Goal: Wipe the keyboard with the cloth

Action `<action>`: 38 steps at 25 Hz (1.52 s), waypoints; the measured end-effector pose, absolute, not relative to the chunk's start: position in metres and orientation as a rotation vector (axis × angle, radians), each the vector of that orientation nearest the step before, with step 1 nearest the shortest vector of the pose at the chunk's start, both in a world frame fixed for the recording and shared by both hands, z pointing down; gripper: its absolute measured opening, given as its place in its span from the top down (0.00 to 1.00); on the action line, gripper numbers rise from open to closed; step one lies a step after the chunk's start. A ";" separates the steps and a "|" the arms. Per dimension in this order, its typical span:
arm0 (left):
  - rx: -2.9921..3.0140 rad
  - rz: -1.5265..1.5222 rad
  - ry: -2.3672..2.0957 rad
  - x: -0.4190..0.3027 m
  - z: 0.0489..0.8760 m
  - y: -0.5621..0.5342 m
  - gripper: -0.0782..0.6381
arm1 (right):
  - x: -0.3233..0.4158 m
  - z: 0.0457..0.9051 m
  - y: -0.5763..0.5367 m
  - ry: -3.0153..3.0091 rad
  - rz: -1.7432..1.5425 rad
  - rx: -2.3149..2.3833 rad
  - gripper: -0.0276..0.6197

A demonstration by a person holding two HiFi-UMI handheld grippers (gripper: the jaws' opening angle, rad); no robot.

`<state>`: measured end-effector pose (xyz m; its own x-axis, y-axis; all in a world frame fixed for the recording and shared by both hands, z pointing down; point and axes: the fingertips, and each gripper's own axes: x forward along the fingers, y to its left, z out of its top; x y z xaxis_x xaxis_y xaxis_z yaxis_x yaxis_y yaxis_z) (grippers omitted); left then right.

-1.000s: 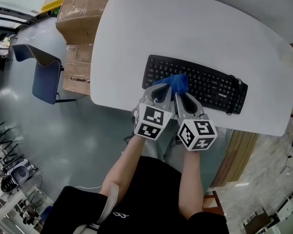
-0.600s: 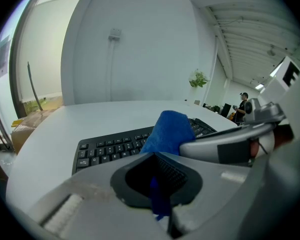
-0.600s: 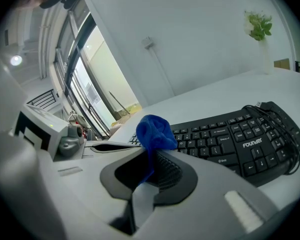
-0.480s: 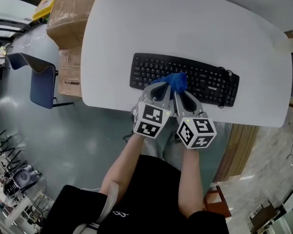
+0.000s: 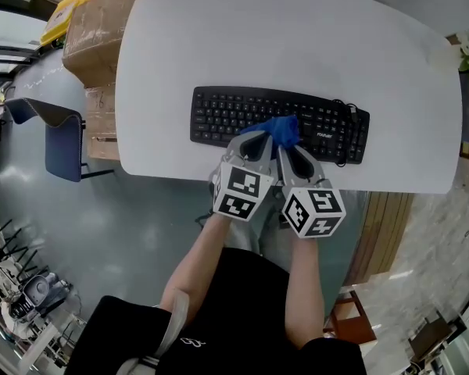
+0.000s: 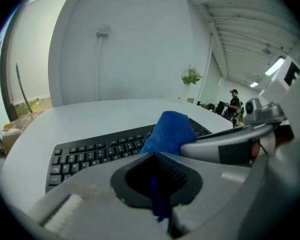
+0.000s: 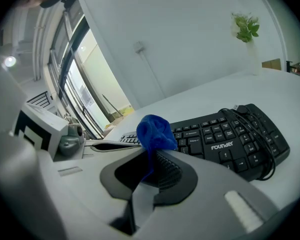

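at the left, past the worktop [image 5: 297,45] edge, stand cardboard boxes [image 5: 102,22] and a blue chair [image 5: 51,143], no part of the job. the black keyboard [image 5: 227,116] lies flat across the worktop's near half; it looks stiff but light enough to slide under a sideways push, so wiping likely wants gentle downward pressure. the left gripper [image 5: 252,145] has its jaws pressed together on a thin tail of the blue cloth [image 5: 280,130], and just beside it the right gripper [image 5: 295,156] is likewise clamped on another fold, so the cloth bunches as a soft wad between the two, over the middle keys of the near rows. it seems limp and light, apt to slip out if held only by an edge; a deeper bite on the wad would hold better. in the right gripper view the word "founder" [image 7: 224,145] reads in white on the keyboard's right part, among white key legends; a black cable [image 5: 350,114] lies bundled on the right end
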<state>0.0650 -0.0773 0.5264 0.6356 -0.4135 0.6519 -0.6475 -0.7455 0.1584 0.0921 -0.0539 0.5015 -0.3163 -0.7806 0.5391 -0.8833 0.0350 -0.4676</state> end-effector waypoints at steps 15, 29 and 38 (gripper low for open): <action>2.508 0.857 -0.774 0.121 0.529 -0.057 0.89 | 0.145 0.502 -0.032 -2.088 1.144 1.822 0.90; 2.504 0.859 -0.747 0.168 0.534 -0.034 0.89 | 0.192 0.502 -0.011 -2.060 1.153 1.852 0.90; 2.527 0.857 -0.708 0.198 0.532 -0.024 0.89 | 0.220 0.499 0.000 -2.043 1.146 1.886 0.90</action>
<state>0.1976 -0.0238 0.5318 0.6873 -0.3369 0.6435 -0.5680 -0.8015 0.1871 0.2202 0.0004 0.4994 -0.2079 -0.7971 0.5670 -0.8992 -0.0724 -0.4315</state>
